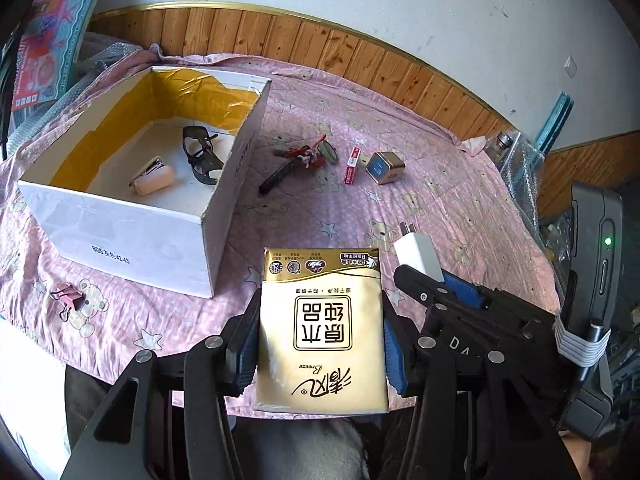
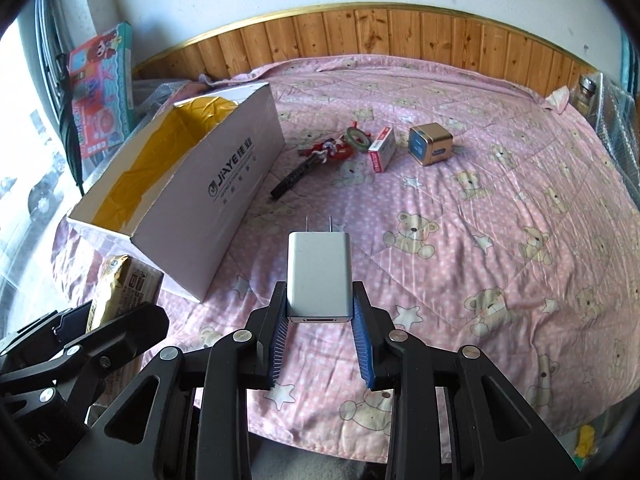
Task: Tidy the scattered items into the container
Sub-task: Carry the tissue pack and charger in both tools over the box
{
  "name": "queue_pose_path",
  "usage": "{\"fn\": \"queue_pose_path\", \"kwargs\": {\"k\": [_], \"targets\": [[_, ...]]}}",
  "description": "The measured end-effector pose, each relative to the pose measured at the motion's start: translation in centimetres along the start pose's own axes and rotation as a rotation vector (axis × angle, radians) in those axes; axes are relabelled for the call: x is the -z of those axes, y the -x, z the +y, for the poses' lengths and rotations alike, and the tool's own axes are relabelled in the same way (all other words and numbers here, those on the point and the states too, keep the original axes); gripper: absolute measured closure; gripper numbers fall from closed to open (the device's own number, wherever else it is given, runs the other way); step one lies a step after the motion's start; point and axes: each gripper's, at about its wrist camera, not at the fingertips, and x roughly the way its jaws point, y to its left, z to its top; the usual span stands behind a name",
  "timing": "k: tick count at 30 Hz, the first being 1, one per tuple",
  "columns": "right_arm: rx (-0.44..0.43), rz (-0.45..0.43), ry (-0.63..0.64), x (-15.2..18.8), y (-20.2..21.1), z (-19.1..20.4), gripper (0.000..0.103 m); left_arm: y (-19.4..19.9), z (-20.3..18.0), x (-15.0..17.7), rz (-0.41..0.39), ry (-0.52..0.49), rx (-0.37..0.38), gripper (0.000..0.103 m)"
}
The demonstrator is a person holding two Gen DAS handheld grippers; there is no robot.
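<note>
Left wrist view: both grippers loaded, box up-left of each.

Box (image 1: 132,184) sits centre-left, open top, glasses (image 1: 199,155) and a pink case (image 1: 154,179) already inside. Left gripper (image 1: 320,332) pinches the tissue pack (image 1: 322,332) across its short sides, long axis pointing forward, just right of the box's near corner; it's the nearer hand, needs a lift and a shift left. Right gripper (image 2: 320,312) pinches the charger (image 2: 319,276), prongs forward, held low and level, box (image 2: 224,184) in upper left of its frame. Pen (image 1: 277,178), keys (image 1: 306,155), small carton (image 1: 352,168), tin (image 1: 385,167) lie loose right of box.
</note>
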Motion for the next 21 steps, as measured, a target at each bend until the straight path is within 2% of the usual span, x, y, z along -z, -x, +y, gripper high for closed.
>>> {"fn": "queue_pose_path", "kwargs": {"k": [7,21], "targets": [[-0.015,-0.019,0.048,-2.0,0.6,2.2,0.072,0.8,2.0,-1.7,-0.021,0.046,0.015,0.051],[-0.047,-0.051,0.058,-6.0,1.6,3.5,0.072,2.2,4.6,-5.9,-0.079,0.123,0.062,0.051]]}}
